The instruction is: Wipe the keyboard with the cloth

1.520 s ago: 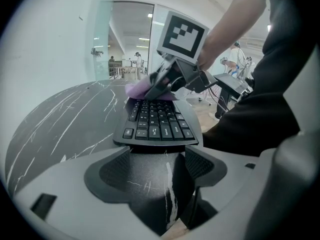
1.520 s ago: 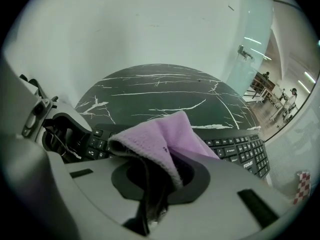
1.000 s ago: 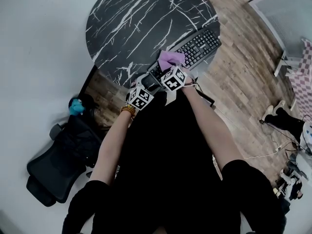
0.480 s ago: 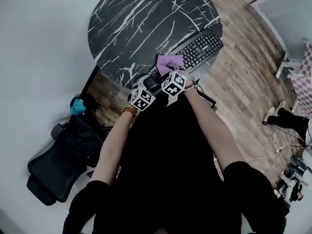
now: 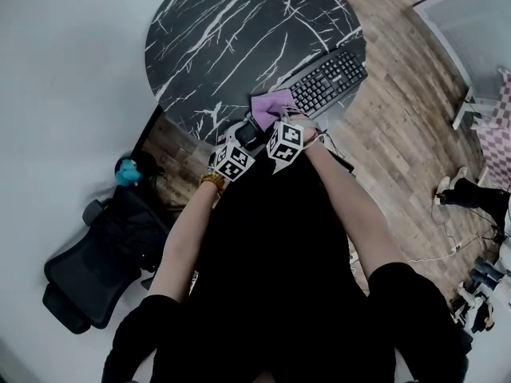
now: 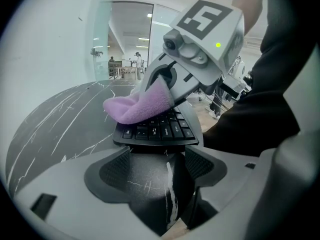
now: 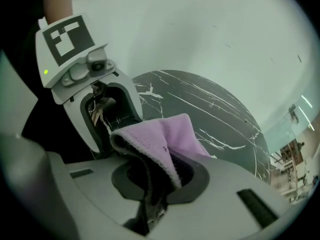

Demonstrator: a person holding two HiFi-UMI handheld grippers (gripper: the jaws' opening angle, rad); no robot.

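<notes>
Wipe under way - right gripper (image 7: 160,174) clenched on the purple fleece cloth (image 5: 274,102), which lies on the 8 o'clock end of the black computer keyboard (image 5: 323,80) at the 5 o'clock edge of the round black white-veined marble table (image 5: 231,30). Left gripper (image 6: 156,159) released, nothing held, jaw tips just short of the keyboard's near end; the keys toward 2 o'clock look left to do. Versus a second ago, cloth and right gripper have slid back slightly toward 7 o'clock - left gripper about the same.
</notes>
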